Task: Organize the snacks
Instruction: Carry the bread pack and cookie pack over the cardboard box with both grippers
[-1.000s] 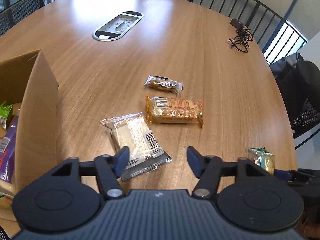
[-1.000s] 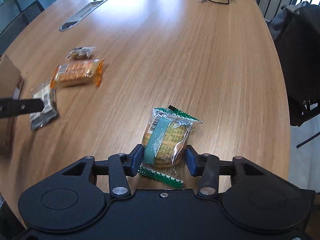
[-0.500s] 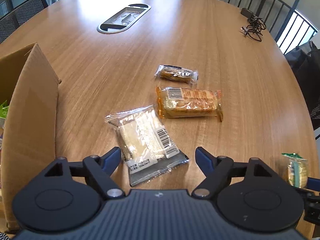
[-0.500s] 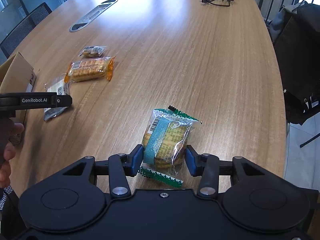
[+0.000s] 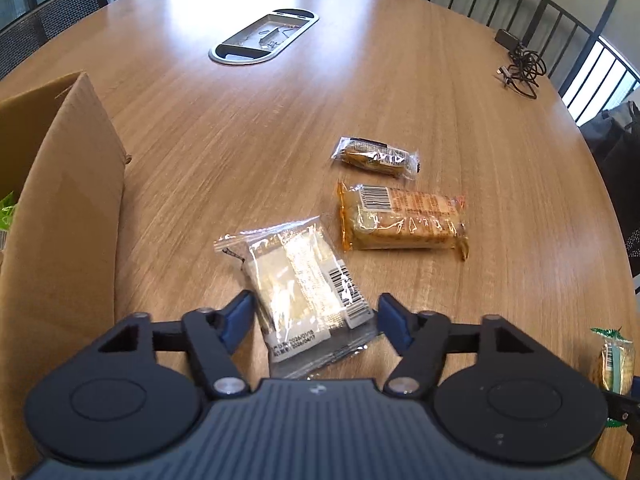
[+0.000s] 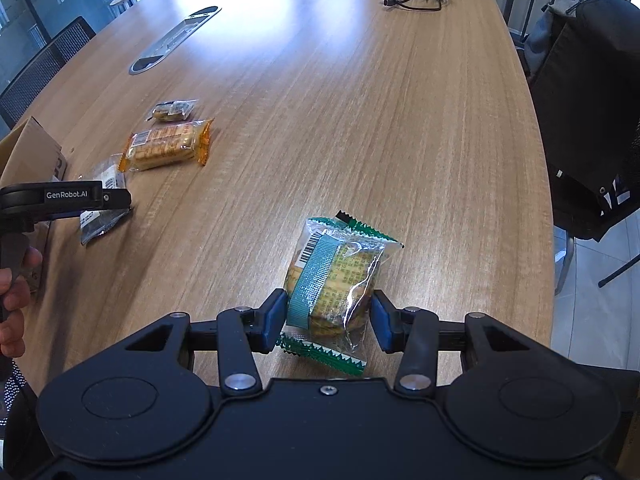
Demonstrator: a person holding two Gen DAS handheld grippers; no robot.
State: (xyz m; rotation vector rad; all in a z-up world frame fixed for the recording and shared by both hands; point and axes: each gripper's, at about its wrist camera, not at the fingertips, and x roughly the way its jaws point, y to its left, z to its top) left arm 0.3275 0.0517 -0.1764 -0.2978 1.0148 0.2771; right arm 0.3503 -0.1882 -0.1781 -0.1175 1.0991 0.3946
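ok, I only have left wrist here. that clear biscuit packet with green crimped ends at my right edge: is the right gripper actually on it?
Observer: Yes. The right gripper has both blue pads pressed on the clear biscuit packet with green crimped ends, one on each side.
Operator: Gripped where?
Observer: Low, just above the near crimped end; the barcode faces up at the far end.
Operator: See my gripper from there?
Observer: Yes, the left gripper comes in from the left edge, a person's hand on its handle. Its jaws are closing, with the clear flat packet with a black end between them.
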